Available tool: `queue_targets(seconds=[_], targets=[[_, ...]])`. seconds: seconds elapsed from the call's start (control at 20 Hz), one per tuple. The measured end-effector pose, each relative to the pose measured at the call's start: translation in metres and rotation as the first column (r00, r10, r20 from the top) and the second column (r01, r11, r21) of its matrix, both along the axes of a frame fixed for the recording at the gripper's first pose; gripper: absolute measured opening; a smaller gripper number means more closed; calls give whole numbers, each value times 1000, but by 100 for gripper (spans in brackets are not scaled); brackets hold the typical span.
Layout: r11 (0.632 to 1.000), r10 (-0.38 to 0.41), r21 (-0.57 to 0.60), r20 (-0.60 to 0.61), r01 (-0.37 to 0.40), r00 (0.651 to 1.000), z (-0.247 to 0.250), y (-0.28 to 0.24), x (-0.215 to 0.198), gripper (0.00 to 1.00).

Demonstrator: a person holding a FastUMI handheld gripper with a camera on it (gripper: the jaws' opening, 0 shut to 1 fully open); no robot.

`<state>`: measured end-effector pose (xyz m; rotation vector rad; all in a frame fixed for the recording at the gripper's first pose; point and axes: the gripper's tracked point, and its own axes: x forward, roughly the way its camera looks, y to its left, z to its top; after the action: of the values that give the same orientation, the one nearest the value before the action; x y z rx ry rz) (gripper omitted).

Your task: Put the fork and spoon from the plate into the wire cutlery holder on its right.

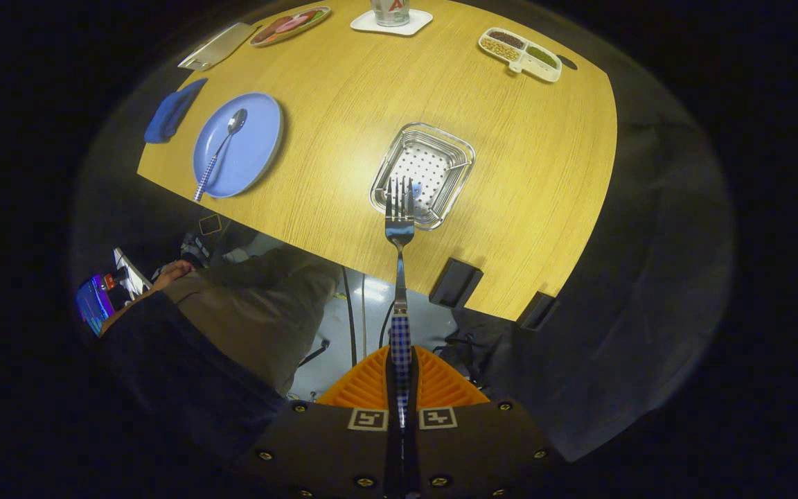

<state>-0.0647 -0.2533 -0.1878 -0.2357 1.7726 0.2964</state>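
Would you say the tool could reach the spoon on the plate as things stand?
Probably not yet: the tool is shut on the fork, above the holder. The spoon itself lies uncovered on the plate.

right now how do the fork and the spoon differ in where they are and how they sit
The fork is clamped by its handle between the gripper jaws, tines pointing out over the wire cutlery holder; the spoon lies loose on the blue plate. The fork is off the table; the spoon rests flat. Both have blue checked handles.
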Motion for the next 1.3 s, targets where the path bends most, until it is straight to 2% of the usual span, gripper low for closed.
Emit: queue_targets(seconds=[0.35,0.6,0.85,1.0,1.05,1.3], targets=[[999,17,-33,-172,-23,985,-20,2,41,2],[997,17,-68,-249,-35,968,-36,8,58,2],[991,24,-117,-278,-58,960,-49,1,71,2],[992,-25,-125,-266,-9,964,-53,2,81,2],[993,-38,-121,-264,6,964,-55,2,83,6],[991,-50,-129,-256,17,965,-54,0,82,10]])
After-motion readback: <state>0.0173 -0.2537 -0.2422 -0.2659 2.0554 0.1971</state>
